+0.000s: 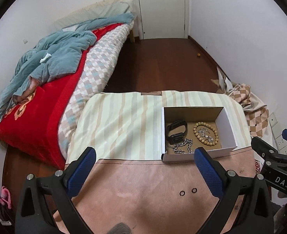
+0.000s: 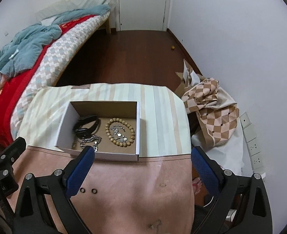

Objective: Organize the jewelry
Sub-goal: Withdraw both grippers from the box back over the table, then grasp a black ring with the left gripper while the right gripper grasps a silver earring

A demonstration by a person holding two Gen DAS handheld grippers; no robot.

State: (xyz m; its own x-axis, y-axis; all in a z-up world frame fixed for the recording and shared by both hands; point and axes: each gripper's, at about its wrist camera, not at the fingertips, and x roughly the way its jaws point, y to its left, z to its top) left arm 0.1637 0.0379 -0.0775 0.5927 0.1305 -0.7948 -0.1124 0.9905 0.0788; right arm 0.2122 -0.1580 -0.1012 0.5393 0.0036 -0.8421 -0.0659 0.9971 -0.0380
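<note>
A white cardboard box (image 1: 228, 125) (image 2: 67, 124) stands on a cloth-covered table. In it lie a black smartwatch (image 1: 176, 131) (image 2: 86, 125), a silver chain (image 1: 181, 146) (image 2: 88, 141), a wooden bead bracelet (image 1: 205, 133) (image 2: 120, 131) and a small silver bracelet (image 1: 203, 132) (image 2: 119, 132) inside the bead ring. Two small dark rings (image 1: 188, 191) (image 2: 87, 190) lie on the pink cloth in front of the box. My left gripper (image 1: 145, 163) is open and empty above the pink cloth, left of the rings. My right gripper (image 2: 143, 163) is open and empty, right of the rings.
The table has a striped cloth (image 1: 124, 120) at the back and pink cloth (image 1: 143, 191) in front. A bed with red and blue bedding (image 1: 46, 89) is on the left. Checkered fabric (image 2: 211, 109) is piled at the right wall. A white door (image 1: 162, 7) is behind.
</note>
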